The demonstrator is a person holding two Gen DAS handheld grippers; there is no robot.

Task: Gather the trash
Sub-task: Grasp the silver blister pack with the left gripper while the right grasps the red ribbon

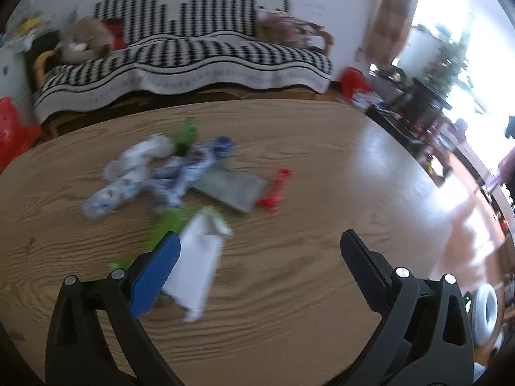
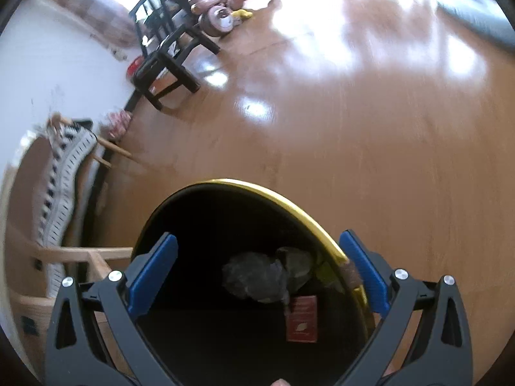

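Scattered trash lies on the wooden table (image 1: 289, 289): a white paper piece (image 1: 198, 270), green scraps (image 1: 167, 222), blue-and-white crumpled wrappers (image 1: 154, 183), a grey flat packet (image 1: 231, 189) and a red scrap (image 1: 273, 193). My left gripper (image 1: 260, 257) hovers open over the table, its left finger touching or just above the white paper. My right gripper (image 2: 257, 267) is open above a black bin with a gold rim (image 2: 276, 193). Inside the bin lie crumpled grey trash (image 2: 257, 276) and a small red packet (image 2: 302, 318).
A sofa with a black-and-white throw (image 1: 193, 61) stands behind the table. A red stool (image 1: 13, 128) is at the left. Shiny wooden floor (image 2: 354, 112) surrounds the bin, with a black stool (image 2: 167, 67), a toy ride-on car (image 2: 225, 3) and a wooden chair frame (image 2: 80, 257) nearby.
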